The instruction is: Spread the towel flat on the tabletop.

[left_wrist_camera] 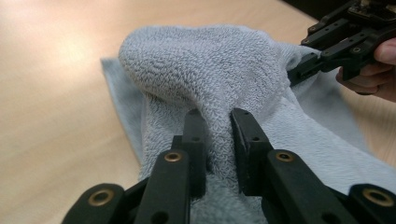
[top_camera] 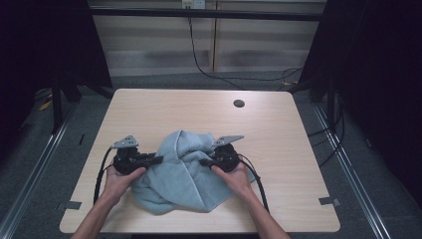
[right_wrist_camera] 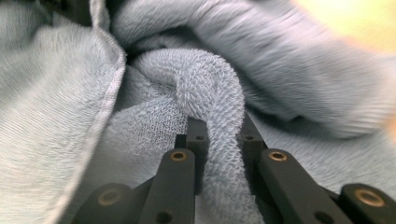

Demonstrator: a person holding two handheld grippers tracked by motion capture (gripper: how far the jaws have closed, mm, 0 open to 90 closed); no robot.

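A light blue towel (top_camera: 186, 174) lies bunched in the middle of the wooden table (top_camera: 278, 134), pushed up into a hump between my two grippers. My left gripper (top_camera: 158, 160) is shut on a fold of the towel (left_wrist_camera: 205, 70) at its left side, the terry cloth pinched between both jaws (left_wrist_camera: 217, 119). My right gripper (top_camera: 203, 162) is shut on a thick roll of the towel (right_wrist_camera: 205, 88) at the right side (right_wrist_camera: 222, 128). In the left gripper view the right gripper (left_wrist_camera: 345, 42) and its hand sit beyond the hump.
A round cable hole (top_camera: 239, 103) is in the table's far right part. Black cables trail on the floor behind the table. Bare tabletop lies to the left, right and far side of the towel.
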